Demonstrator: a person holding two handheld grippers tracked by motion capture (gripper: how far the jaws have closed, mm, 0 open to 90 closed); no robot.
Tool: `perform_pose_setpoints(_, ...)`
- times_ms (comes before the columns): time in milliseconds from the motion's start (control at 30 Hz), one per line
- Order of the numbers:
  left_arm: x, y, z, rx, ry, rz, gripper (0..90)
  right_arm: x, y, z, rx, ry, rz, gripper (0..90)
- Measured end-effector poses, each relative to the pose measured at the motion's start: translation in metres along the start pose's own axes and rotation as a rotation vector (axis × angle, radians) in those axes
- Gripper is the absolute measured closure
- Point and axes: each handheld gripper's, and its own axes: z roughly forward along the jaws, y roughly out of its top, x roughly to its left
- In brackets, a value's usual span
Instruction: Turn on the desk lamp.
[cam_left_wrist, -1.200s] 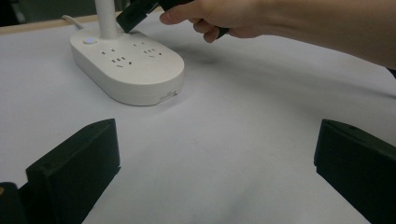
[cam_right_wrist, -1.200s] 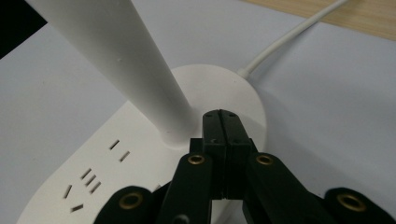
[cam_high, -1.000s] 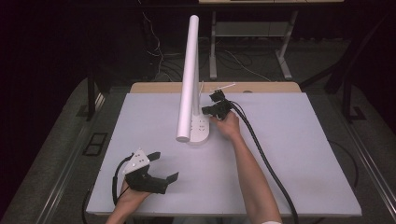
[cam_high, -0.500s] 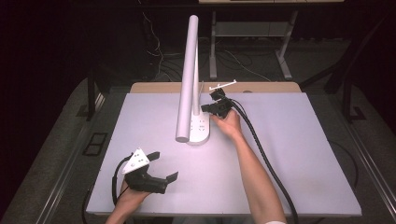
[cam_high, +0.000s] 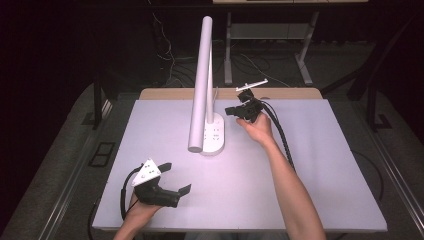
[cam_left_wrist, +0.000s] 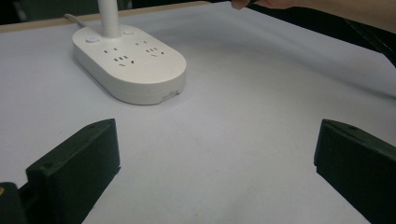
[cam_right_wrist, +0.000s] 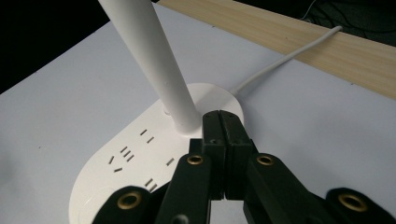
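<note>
- High view: the desk lamp (cam_high: 202, 85) stands at the far middle of the white table (cam_high: 320, 190), and its long head leans toward the person. The right gripper (cam_high: 239, 110) hangs just to the right of the lamp base (cam_high: 216, 137). The left gripper (cam_high: 170, 187) rests well apart at the near edge.
- Left gripper view: the jaws stand wide apart with nothing between them. The base (cam_left_wrist: 128, 63) lies ahead and to the left.
- Right gripper view: the jaws are pressed together and empty. Their tips point down, just beside the stem (cam_right_wrist: 159, 60) where it meets the base (cam_right_wrist: 135, 158). The right hand is clearly the nearer one.
</note>
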Motion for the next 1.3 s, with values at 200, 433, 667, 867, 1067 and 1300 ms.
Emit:
perform_pose_setpoints(200, -0.001, 0.0, 0.001, 0.005, -0.001, 0.004, 0.0, -0.002, -0.005, -0.025, -0.008, -0.002, -0.005, 88.9)
perform_pose_setpoints(433, -0.001, 0.0, 0.001, 0.004, 0.0, 0.0, 0.0, -0.008, -0.018, -0.055, -0.033, 0.005, -0.017, 78.4)
perform_pose_setpoints(667, -0.001, -0.001, 0.003, 0.016, 0.008, 0.005, 0.0, -0.009, -0.035, -0.083, -0.06, -0.002, -0.016, 50.3)
perform_pose_setpoints(867, -0.004, -0.001, 0.003, 0.016, 0.003, 0.013, 0.0, -0.008, -0.05, -0.104, -0.061, -0.031, -0.022, 22.9)
perform_pose_setpoints(1067, -0.005, 0.0, 0.005, 0.016, -0.001, 0.019, 0.0, -0.005, -0.064, -0.119, -0.076, -0.01, -0.005, 0.0)
perform_pose_setpoints(1300, -0.008, 0.0, 0.005, 0.013, -0.009, 0.025, 0.0, 0.005, -0.089, -0.14, -0.085, -0.01, -0.003, 0.0)
